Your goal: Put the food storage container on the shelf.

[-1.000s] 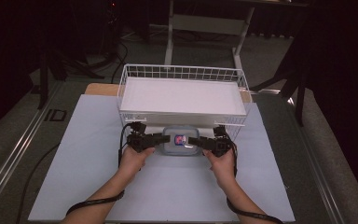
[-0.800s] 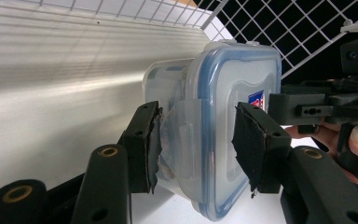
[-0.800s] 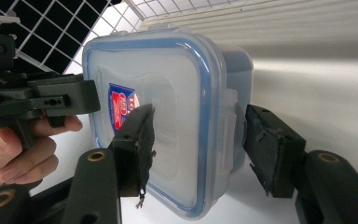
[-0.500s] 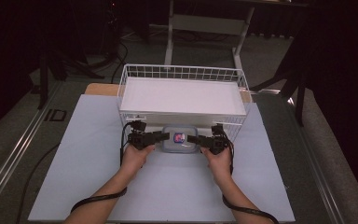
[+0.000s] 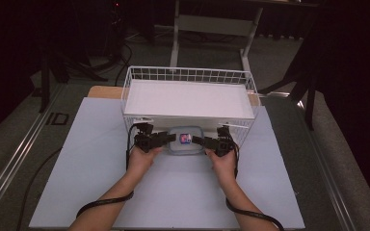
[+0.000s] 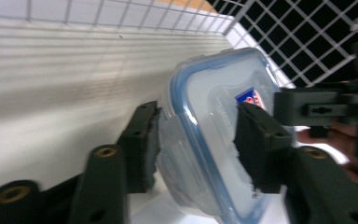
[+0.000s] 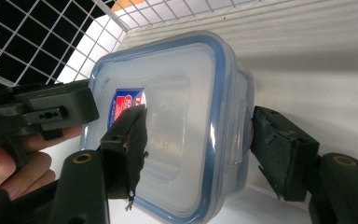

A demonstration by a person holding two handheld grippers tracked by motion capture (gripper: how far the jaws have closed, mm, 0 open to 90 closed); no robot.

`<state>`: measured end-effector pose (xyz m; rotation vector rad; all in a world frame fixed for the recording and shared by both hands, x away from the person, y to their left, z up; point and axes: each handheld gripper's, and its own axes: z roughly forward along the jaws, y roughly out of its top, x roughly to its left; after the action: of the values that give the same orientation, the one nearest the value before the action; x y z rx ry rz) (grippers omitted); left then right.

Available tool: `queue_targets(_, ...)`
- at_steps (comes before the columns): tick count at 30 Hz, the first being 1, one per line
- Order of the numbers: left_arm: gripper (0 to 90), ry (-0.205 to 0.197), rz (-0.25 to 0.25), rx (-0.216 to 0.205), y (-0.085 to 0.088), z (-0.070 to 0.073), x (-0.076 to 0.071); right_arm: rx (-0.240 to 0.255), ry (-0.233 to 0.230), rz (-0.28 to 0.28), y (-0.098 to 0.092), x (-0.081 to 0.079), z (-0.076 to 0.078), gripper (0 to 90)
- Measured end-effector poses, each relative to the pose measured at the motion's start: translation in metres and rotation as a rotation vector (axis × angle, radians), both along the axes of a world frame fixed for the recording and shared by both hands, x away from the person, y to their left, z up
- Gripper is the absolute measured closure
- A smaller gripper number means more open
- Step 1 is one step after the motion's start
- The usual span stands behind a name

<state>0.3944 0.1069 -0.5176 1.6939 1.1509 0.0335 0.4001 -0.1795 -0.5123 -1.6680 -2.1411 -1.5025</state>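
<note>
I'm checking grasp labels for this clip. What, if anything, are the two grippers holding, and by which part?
The clear container, by its opposite ends: the left gripper and right gripper each straddle its blue-rimmed lid edge. Their jaws have just been opening, so neither grip looks firm.

Container (image 5: 186, 141) on table (image 5: 77, 159) before basket (image 5: 189, 77), between both grippers' fingers.

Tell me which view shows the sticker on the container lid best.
The right gripper view: the red and blue sticker on the clear container lid is largest there, though one black jaw covers part. The left gripper view shows a corner of it behind a jaw. The high view shows a tiny coloured spot.
</note>
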Motion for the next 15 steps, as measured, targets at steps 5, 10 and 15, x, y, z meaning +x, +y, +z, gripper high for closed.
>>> queue_targets(5,46.1,-0.006,0.003,0.017,0.0005,-0.0013,0.004,0.01,-0.003,-0.032,0.0006,0.0007,-0.0018,35.9)
queue_targets(10,40.7,-0.007,0.008,0.036,-0.0012,-0.0029,0.0055,-0.049,-0.03,-0.036,0.0038,-0.001,0.0035,39.2)
queue_targets(15,38.4,-0.036,0.001,0.013,-0.0001,0.0019,-0.0002,-0.087,-0.086,-0.039,0.005,-0.0068,0.0063,39.7)
